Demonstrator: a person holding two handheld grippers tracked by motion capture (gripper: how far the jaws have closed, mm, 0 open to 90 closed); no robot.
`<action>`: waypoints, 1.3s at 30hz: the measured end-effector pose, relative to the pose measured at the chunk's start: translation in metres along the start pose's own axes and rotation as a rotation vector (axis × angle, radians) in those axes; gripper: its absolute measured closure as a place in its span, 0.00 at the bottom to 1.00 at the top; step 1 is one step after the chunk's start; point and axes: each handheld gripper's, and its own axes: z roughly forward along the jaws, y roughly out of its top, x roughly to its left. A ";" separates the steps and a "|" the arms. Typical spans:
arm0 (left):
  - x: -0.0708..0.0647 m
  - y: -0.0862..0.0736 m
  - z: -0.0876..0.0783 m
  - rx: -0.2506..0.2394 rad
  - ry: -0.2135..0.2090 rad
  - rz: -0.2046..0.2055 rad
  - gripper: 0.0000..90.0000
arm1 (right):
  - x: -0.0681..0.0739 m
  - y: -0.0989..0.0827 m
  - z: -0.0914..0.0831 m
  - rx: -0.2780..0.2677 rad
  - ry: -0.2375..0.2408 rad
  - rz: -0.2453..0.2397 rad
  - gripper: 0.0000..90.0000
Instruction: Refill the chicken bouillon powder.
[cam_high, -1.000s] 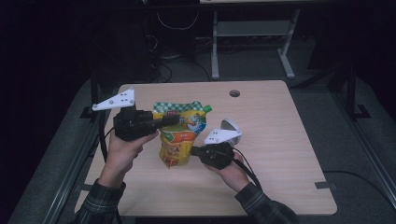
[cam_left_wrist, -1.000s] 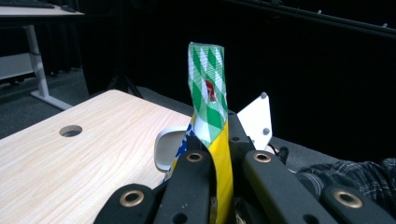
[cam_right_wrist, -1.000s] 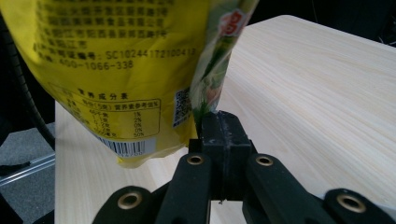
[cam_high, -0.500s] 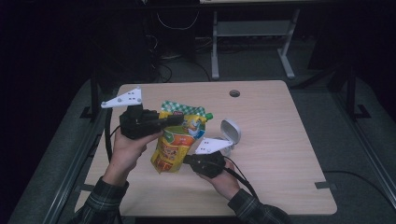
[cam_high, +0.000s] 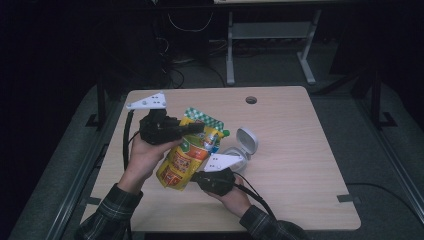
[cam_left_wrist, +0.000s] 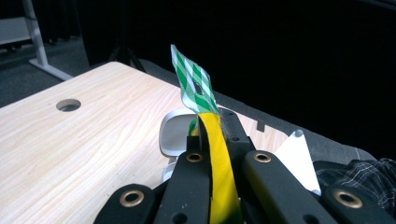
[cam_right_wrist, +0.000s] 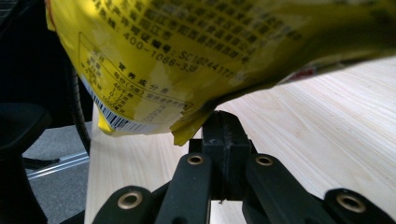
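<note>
I work in a dim lab or office: a light wooden desk with a round cable hole (cam_high: 251, 100), grey carpet (cam_high: 280, 75), loose black cables (cam_high: 175, 22) behind.

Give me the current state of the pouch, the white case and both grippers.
Yellow pouch: lifted off the table, tilted, held at two edges.
White case: lid open, resting on the table.
Left gripper: shut on the pouch's side edge.
Right gripper: shut on the pouch's bottom edge.
</note>
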 end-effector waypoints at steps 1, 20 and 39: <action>0.000 0.001 0.002 0.009 0.002 -0.001 1.00 | 0.000 0.000 0.001 -0.002 0.008 -0.006 1.00; 0.007 0.004 0.033 0.122 0.043 -0.029 1.00 | 0.005 -0.003 0.006 -0.031 0.068 -0.007 1.00; 0.013 0.006 0.065 0.261 0.085 -0.049 1.00 | 0.006 -0.009 0.005 -0.056 0.095 0.014 1.00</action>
